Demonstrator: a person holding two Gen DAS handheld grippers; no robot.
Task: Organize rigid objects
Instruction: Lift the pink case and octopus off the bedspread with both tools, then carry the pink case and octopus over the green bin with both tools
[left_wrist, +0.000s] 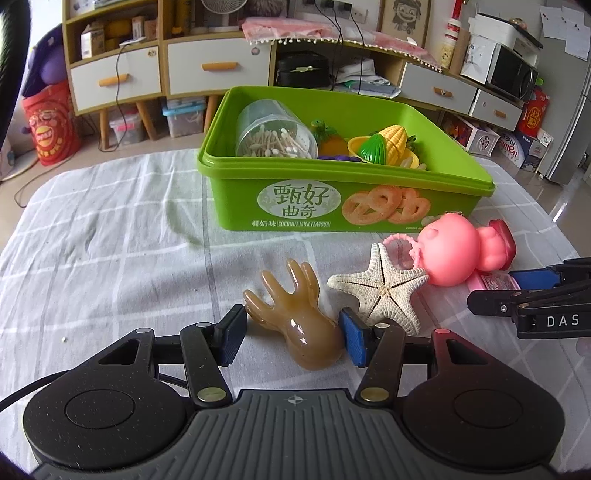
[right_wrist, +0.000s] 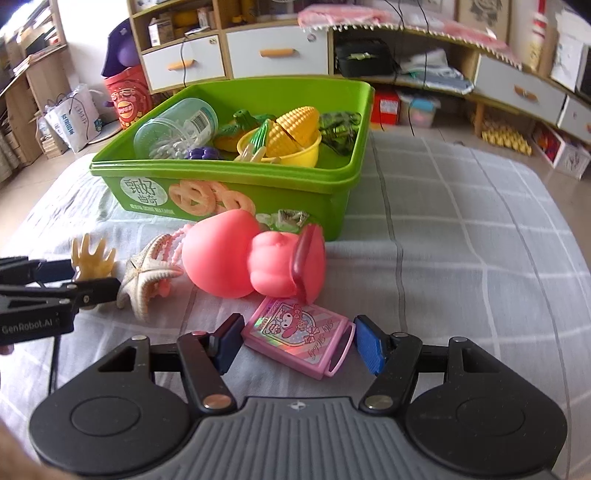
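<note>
Two grippers are down low over the checked cloth (left_wrist: 110, 229), and each has something between its fingers. The left gripper (left_wrist: 291, 330) is clamped on the amber toy hand (left_wrist: 299, 317): one pad presses the thumb side, the blue pad presses the wrist side, and the toy's fingers point away toward the green box (left_wrist: 332, 210). The toy hand lies on the cloth, just beside the starfish (left_wrist: 384, 290).

The right gripper (right_wrist: 297, 339) has closed in on the pink card case (right_wrist: 295, 334). The dark pad touches the case's left corner and the blue pad sits at its right edge; whether that blue pad truly presses is hard to tell, but the case fills the gap. The case lies flat on the cloth, printed side up, just in front of the pink doll (right_wrist: 255, 258).

The doll lies on its side against the front wall of the green box, its head touching the starfish's arm. From the left wrist view the right gripper's black fingers come in at the right edge, next to the doll.

Inside the box: a clear jar of cotton swabs (left_wrist: 275, 134) on its side at the left, a toy corn (right_wrist: 295, 129) in a yellow bowl (right_wrist: 310, 151), a purple piece and green toy bits beside them. The box stands on the cloth behind everything else.
</note>
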